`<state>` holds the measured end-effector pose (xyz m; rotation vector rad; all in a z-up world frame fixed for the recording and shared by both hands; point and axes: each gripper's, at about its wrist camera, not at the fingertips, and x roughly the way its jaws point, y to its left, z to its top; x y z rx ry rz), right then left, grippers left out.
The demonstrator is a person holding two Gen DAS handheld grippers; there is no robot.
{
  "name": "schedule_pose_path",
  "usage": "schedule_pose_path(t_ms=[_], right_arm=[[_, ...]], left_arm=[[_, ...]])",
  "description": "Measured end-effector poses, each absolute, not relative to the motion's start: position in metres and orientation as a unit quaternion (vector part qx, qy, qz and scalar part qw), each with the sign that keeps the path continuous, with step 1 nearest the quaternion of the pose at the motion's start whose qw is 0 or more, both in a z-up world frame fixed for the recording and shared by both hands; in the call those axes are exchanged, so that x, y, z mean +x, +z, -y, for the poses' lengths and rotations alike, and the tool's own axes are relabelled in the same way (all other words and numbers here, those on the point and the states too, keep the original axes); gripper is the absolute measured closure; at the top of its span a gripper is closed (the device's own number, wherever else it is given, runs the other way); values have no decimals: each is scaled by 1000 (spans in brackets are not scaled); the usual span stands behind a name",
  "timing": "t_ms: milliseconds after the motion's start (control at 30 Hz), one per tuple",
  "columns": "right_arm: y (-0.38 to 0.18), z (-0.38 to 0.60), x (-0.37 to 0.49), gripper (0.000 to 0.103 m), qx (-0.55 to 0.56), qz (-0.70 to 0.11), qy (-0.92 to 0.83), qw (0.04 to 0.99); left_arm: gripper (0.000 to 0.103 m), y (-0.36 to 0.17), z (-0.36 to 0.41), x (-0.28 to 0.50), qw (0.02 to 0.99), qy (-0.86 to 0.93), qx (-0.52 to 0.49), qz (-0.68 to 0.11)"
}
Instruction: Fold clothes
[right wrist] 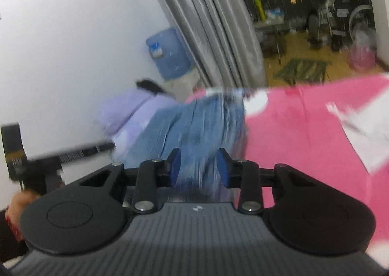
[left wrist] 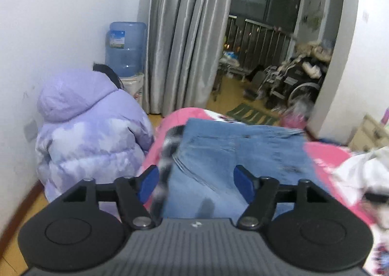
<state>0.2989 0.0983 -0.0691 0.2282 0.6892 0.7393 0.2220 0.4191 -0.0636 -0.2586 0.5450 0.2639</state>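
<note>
left gripper (left wrist: 198, 179) open over jeans (left wrist: 238, 154), right gripper (right wrist: 199, 166) seemingly empty, pink bedcover (right wrist: 304, 134)

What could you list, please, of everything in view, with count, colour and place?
jeans: one, blue denim, lying on the blanket
blanket: one, pink with white, spread under the jeans
puffer jacket: one, lilac, left of the blanket by the wall
water bottle: one, blue, corner beside the curtain
curtain: one, grey, centre back
wheelchair: one, dark, back room
left tongs: open over the jeans
right tongs: narrower gap, blurred denim between; grip unclear
</note>
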Motion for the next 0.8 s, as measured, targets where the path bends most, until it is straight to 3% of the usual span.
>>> schedule_pose_path(t_ms=[233,300,467,533,700,800], right_arm=[[-64,-78,186,70,7,-346,359,867],[-55,-71,161,68,-6,-344,353,870],[-32,-43,105,45,-24,-327,321,889],[-24,-32,86,29,-26,-316,306,898],[-13,-8,52,20,-20,-298,283,911],[-8,0,34,4,-21,-290,268,918]], left_arm=[[21,-31,-335,100,959,111,-97,-243],[13,-23,-304,71,962,119,-69,-236],[2,-3,-241,10,966,140,-48,-212],[0,7,-228,-5,963,149,-65,-214],[0,22,-211,-36,954,185,-91,-217],[0,25,-202,-55,953,182,-83,-228]])
